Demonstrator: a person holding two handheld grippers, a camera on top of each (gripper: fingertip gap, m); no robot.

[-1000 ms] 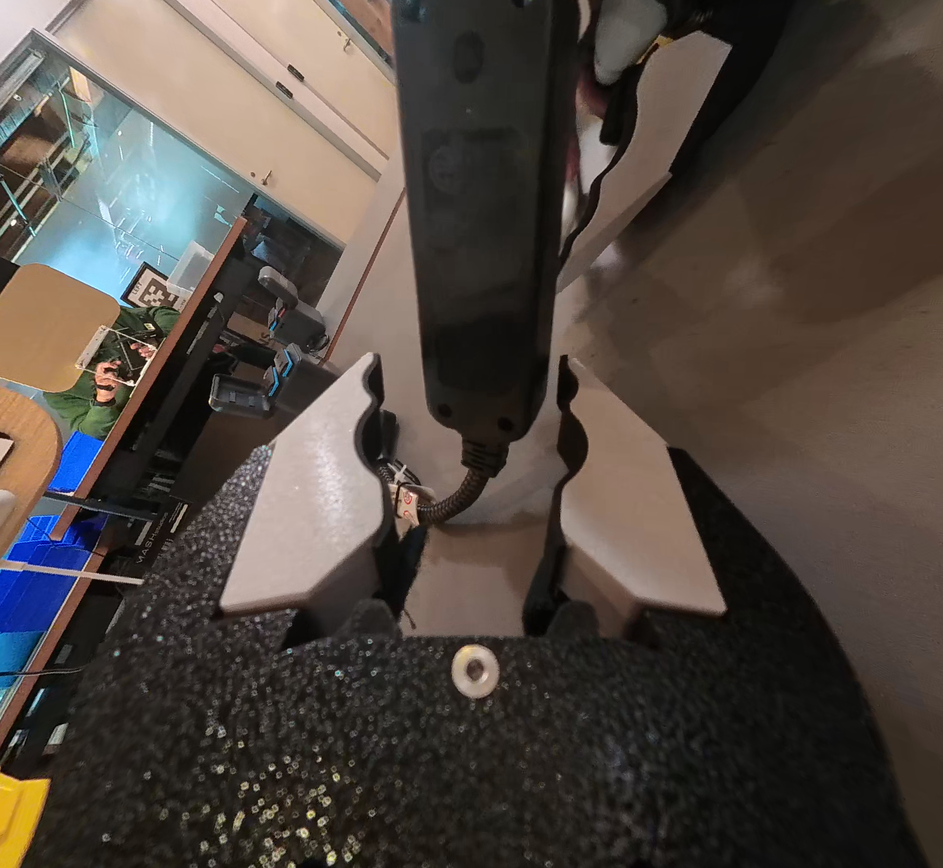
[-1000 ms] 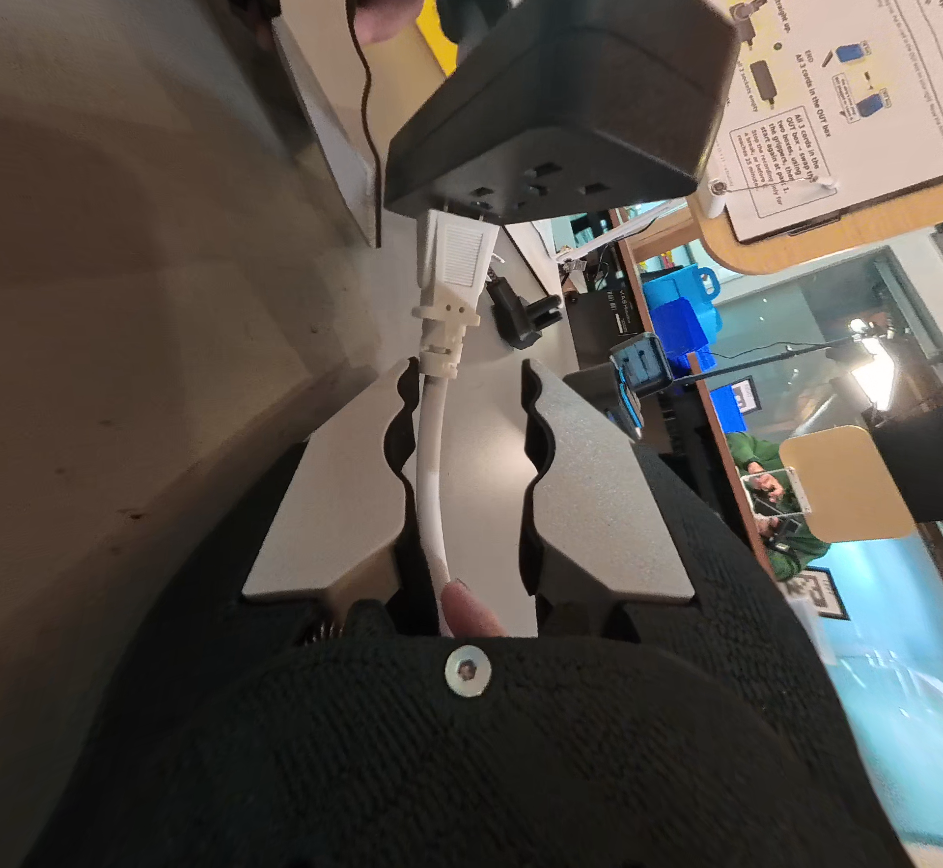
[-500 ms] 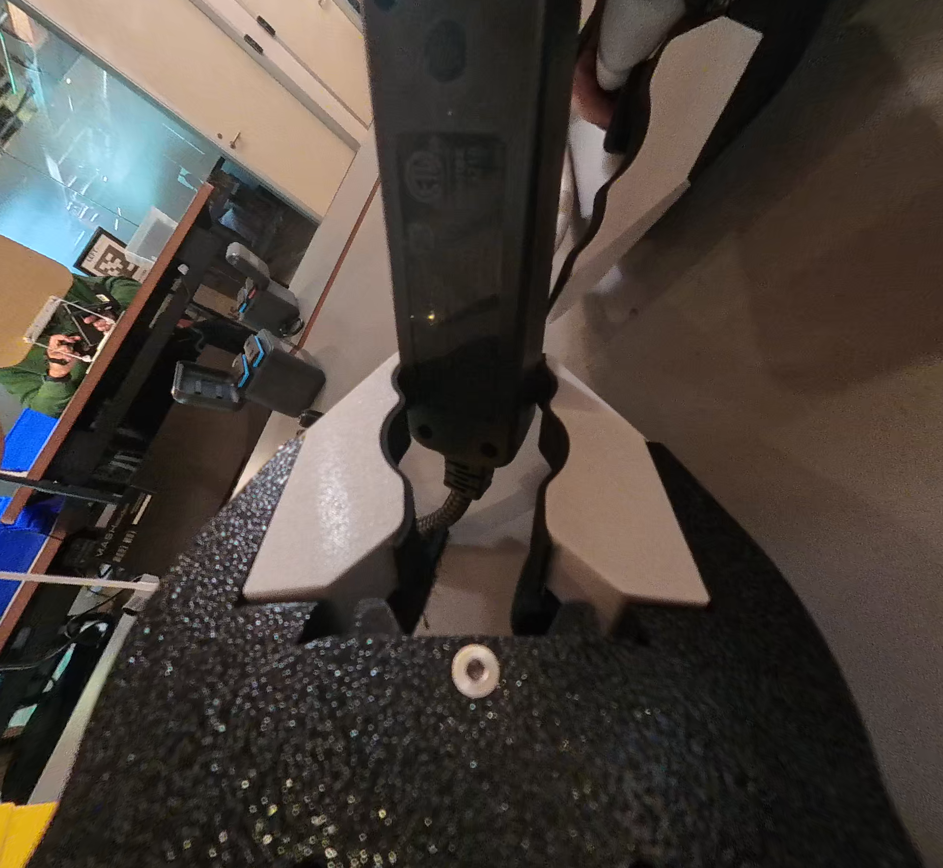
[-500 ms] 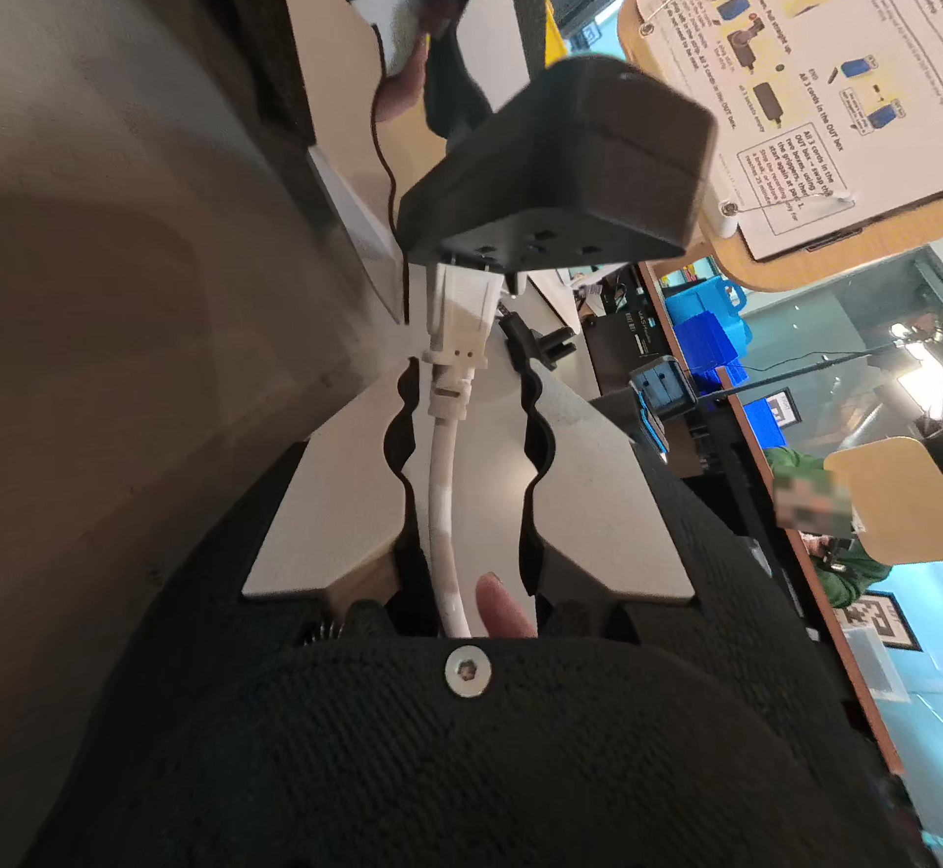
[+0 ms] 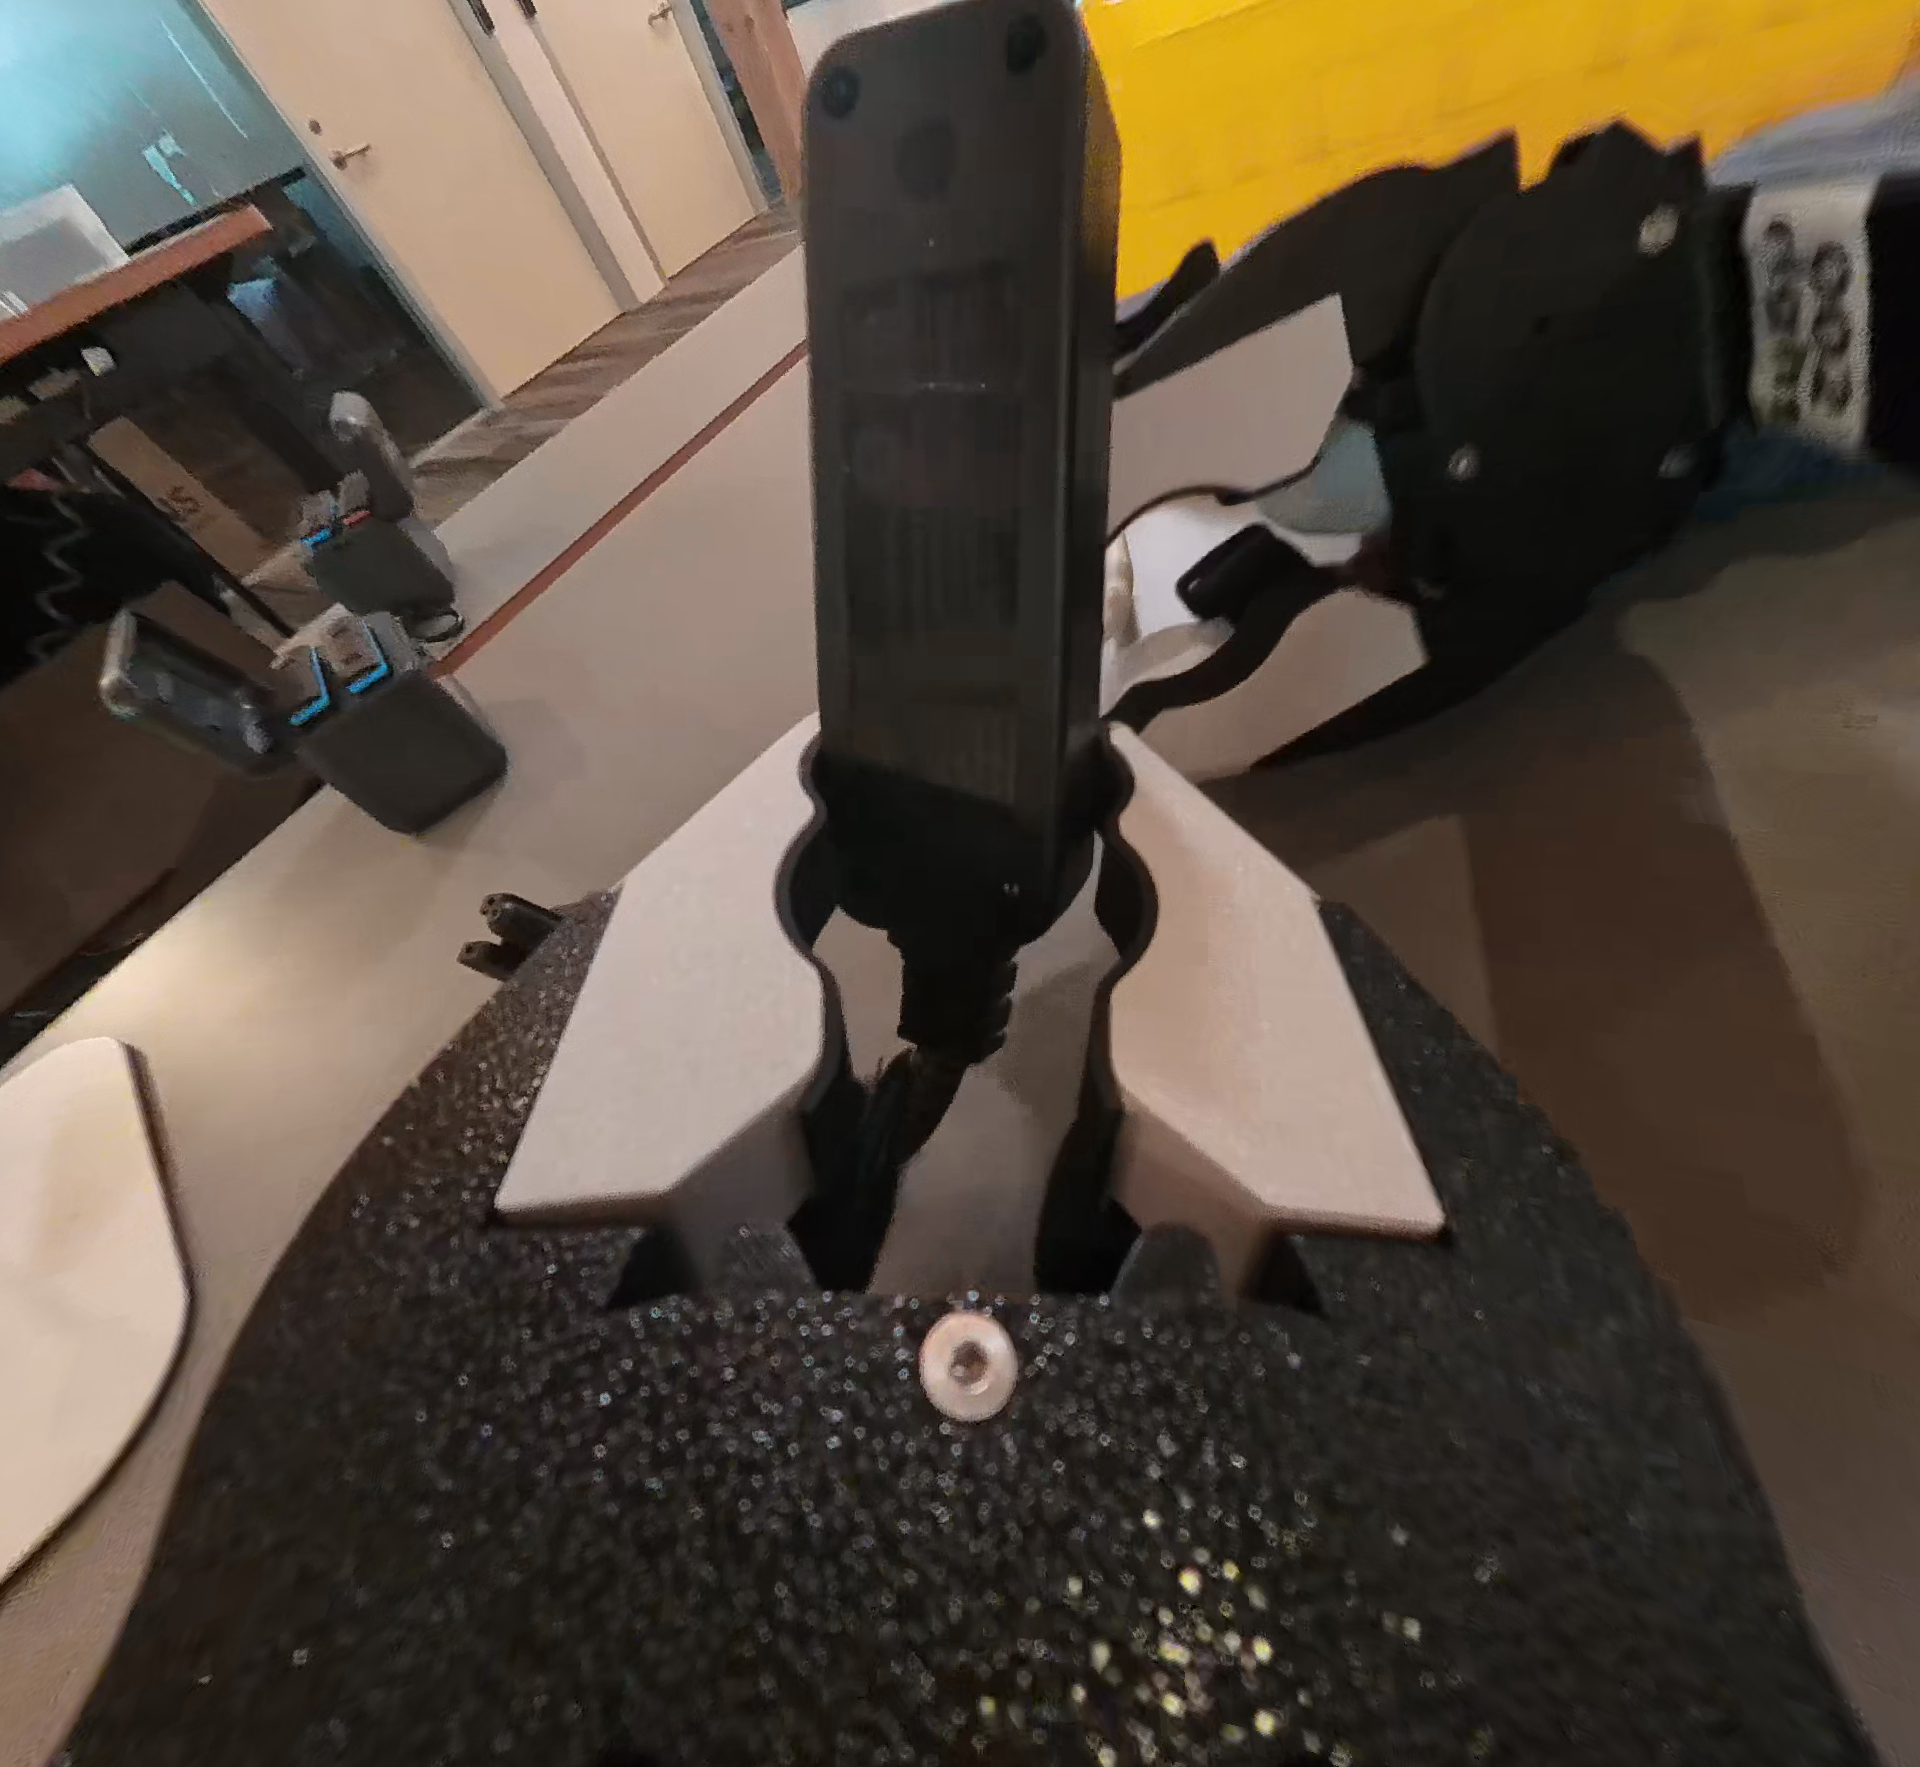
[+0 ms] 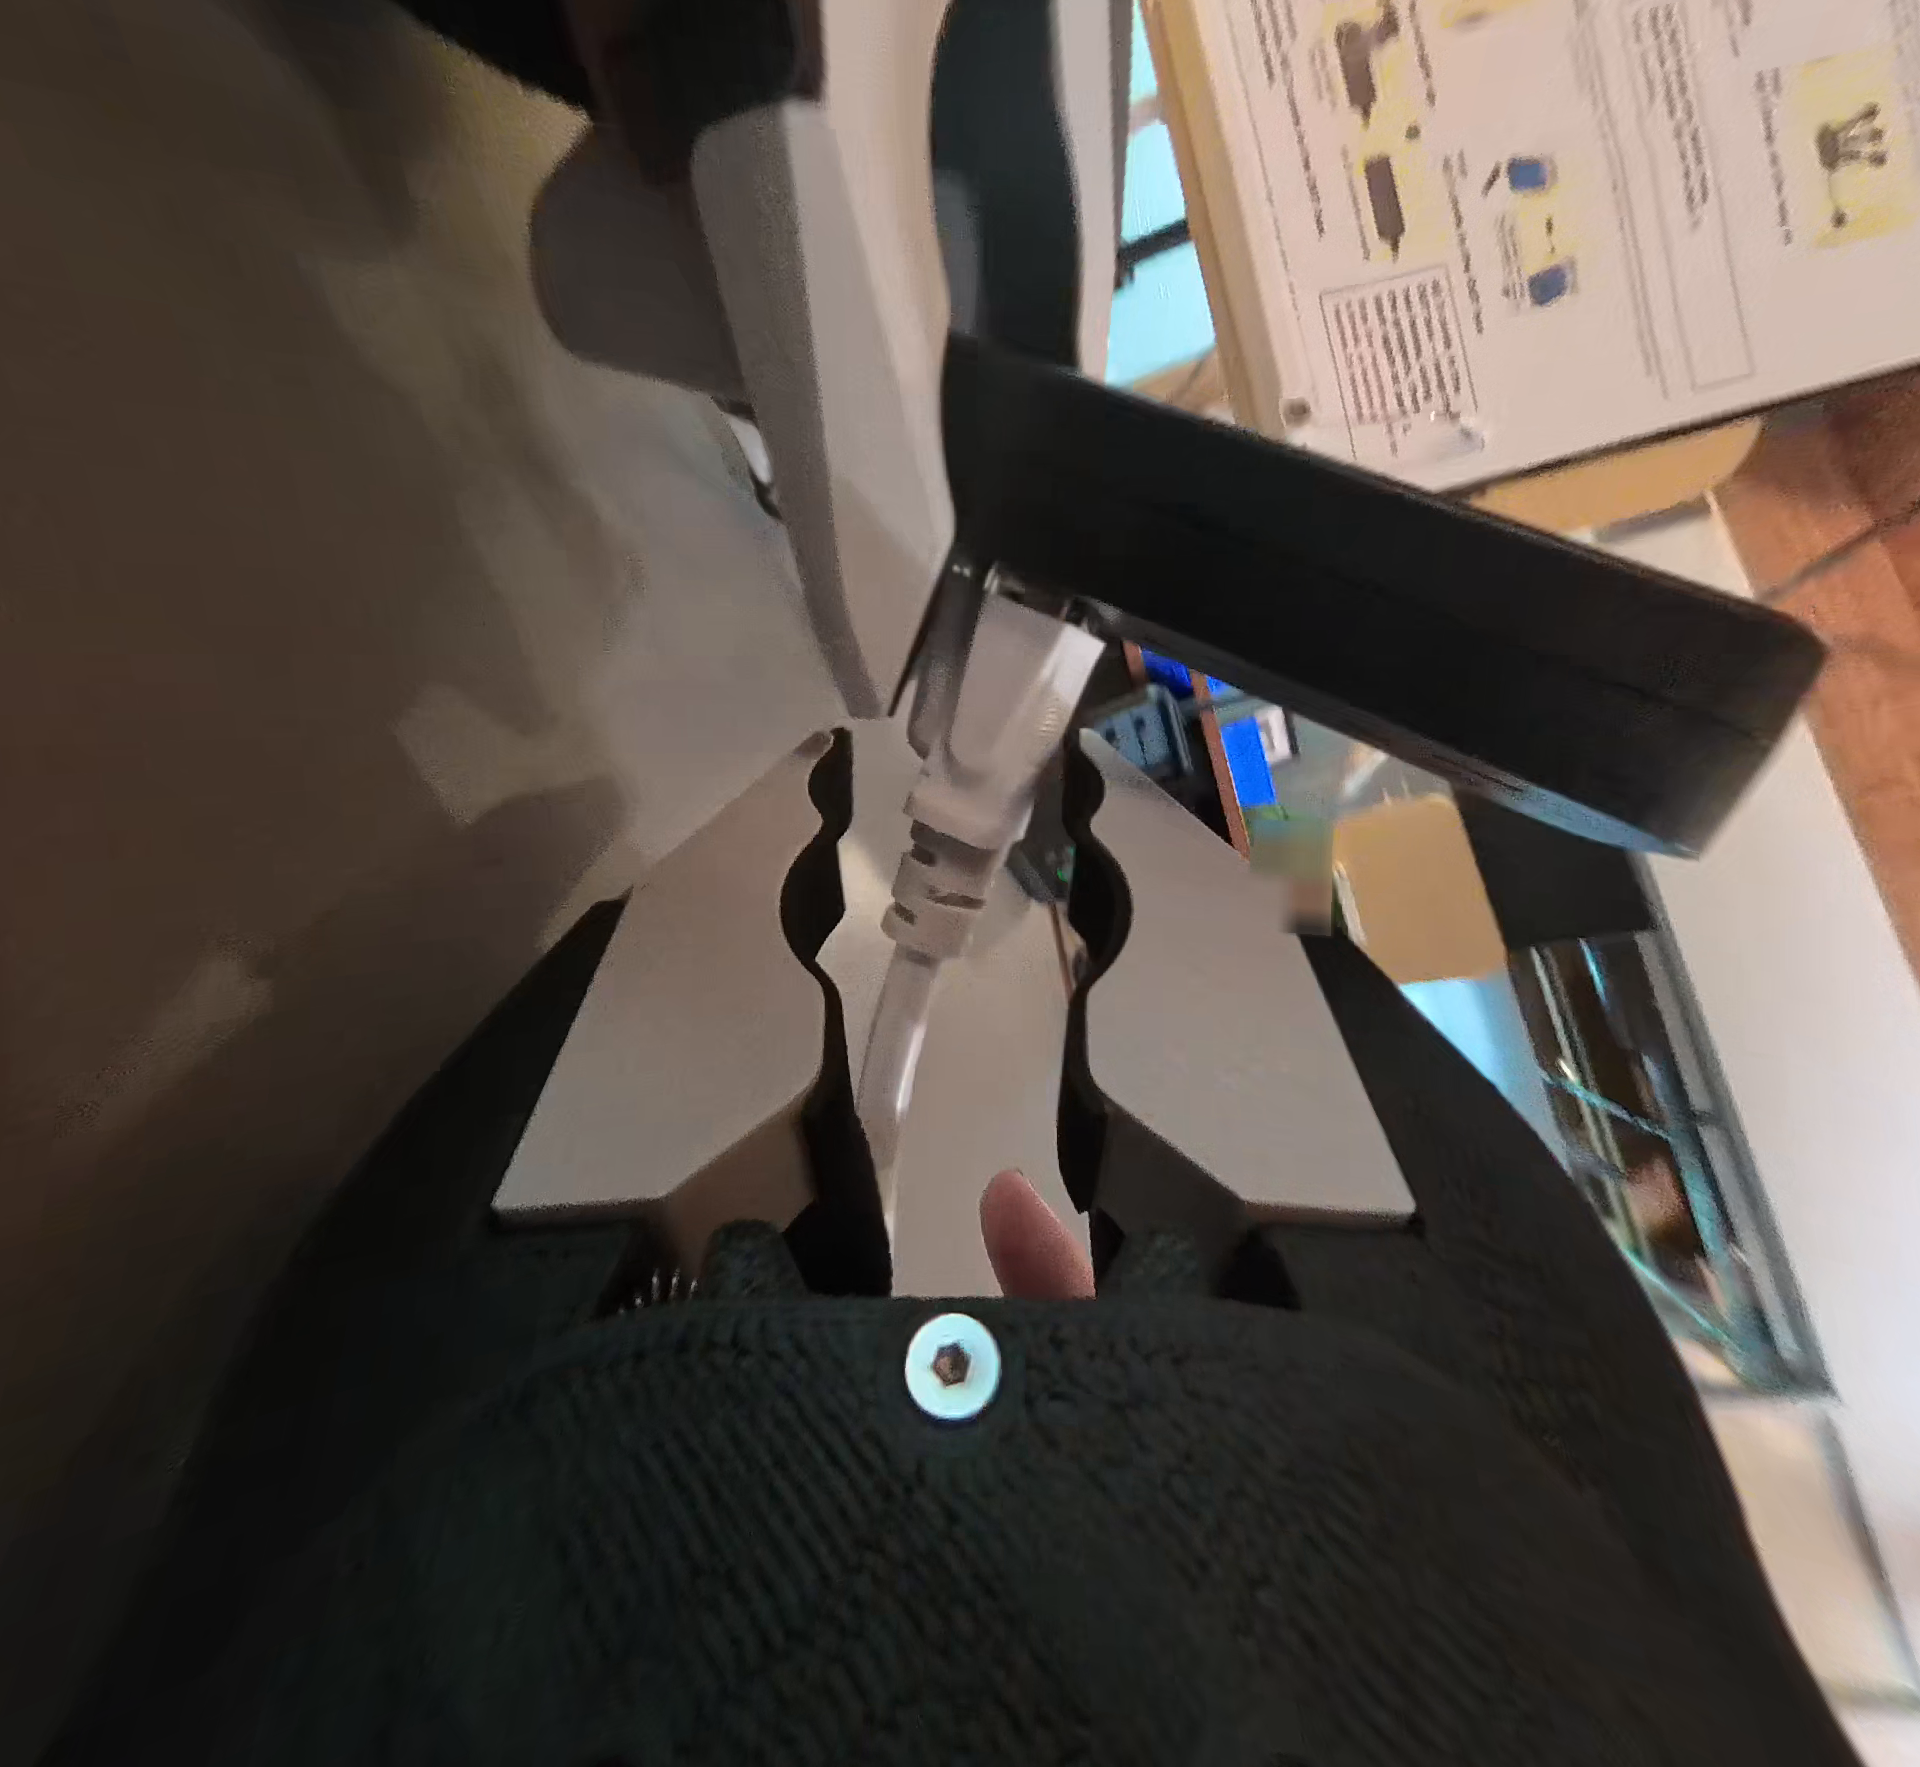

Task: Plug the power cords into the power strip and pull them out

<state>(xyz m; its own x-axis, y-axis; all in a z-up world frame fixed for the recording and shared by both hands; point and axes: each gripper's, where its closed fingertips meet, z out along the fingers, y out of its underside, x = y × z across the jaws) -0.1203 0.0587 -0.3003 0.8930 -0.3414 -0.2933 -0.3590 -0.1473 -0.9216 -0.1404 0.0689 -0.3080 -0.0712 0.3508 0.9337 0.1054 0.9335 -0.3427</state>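
Tools meet over a tabletop [image 5: 1558, 1146] at the plugging step. The left tool [image 5: 961, 808] is clamped on the cable end of the black strip [image 5: 951, 429], its back to the camera, rising toward 12 o'clock with the dark cord [image 5: 935, 1063] trailing down between the fingers. The right tool [image 6: 956, 761] has its jaws apart, closed on nothing; the white plug [image 6: 987, 730] sits in the gap, touching neither finger as far as the view shows, its cord [image 6: 894, 1042] running back toward 6 o'clock beside a fingertip [image 6: 1023, 1239]. In the right wrist view the strip runs from the plug toward 3 o'clock, and the plug's head is at its socket face; blur hides whether the prongs are fully home.

Judged from this, insertion is at or near its end. The next move calls for pushing the plug fully home if it is not, then closing the right tool on its body and pulling straight along the prongs while the left holds the strip steady. A black charger [image 5: 400, 751] stands at 9 o'clock, well apart.
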